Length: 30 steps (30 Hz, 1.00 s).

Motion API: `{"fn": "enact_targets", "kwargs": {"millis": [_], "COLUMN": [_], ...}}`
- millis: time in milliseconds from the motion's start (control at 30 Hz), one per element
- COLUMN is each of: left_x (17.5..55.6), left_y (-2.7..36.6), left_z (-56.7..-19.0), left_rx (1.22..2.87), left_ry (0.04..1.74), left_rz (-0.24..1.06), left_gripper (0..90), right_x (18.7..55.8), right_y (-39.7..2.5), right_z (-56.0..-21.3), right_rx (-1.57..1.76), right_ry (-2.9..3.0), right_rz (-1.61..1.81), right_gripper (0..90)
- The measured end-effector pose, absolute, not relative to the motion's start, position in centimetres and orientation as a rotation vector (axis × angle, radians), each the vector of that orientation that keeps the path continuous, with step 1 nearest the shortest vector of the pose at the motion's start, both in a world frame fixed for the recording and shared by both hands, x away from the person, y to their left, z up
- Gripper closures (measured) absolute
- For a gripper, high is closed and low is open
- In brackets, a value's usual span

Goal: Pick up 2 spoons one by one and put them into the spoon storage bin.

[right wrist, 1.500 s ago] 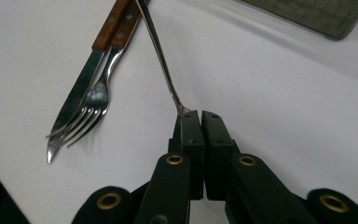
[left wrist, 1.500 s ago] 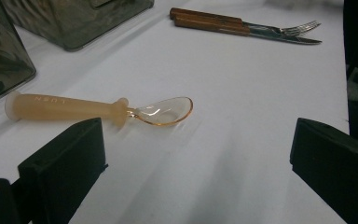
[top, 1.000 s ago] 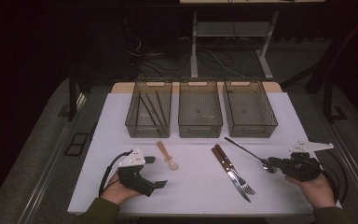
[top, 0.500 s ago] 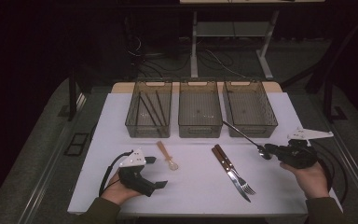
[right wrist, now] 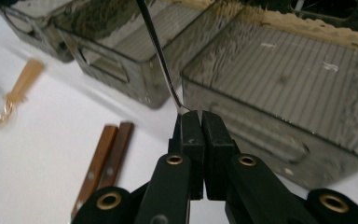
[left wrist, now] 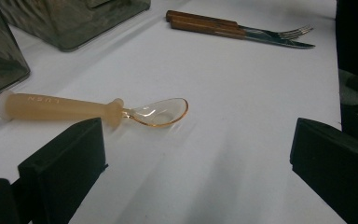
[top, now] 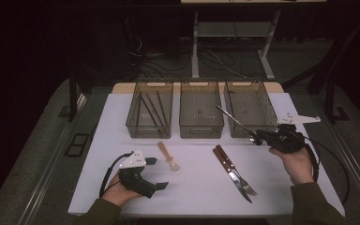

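Right hand-held gripper (top: 255, 138): jaws closed on the end of a thin metal utensil (top: 232, 120), lifted off the table (top: 197, 187) near its right edge. The utensil slants up and away from the jaws, over the front wall of the right bin (top: 249, 108); its far end cannot be made out.

Left hand-held gripper (top: 157, 173): jaws wide apart, holding nothing, resting on the table near the front left corner.

Bins: three clear bins in a row along the far edge. Left bin (top: 151, 110) holds several dark sticks (top: 150, 108). Middle bin (top: 201, 110) and right bin, contents unclear.

Spoon (top: 168, 156): amber plastic, lying flat just beyond the left gripper, in front of the left bin.

Knife (top: 231, 173) and fork (top: 236, 172): wooden handles, side by side and touching, lying at the front centre of the table, tips towards the front edge.
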<state>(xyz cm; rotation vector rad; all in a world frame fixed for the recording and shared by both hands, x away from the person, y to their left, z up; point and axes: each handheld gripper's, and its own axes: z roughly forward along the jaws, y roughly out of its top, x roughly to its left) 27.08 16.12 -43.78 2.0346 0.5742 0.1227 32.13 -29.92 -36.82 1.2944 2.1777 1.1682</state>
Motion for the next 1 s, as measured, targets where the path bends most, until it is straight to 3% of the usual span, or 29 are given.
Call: {"fn": "enact_targets", "kwargs": {"millis": [1000], "left_x": [27.2], "left_y": [16.2], "left_z": [-43.7], "left_rx": [2.040], "left_ry": [0.565], "left_rz": [0.111], "left_gripper": [2.5], "right_x": [40.0], "right_y": [-21.5], "right_z": [-35.9], "right_rx": [1.363], "right_ry": [2.170], "right_rz": [1.099], "right_gripper": [88.4]}}
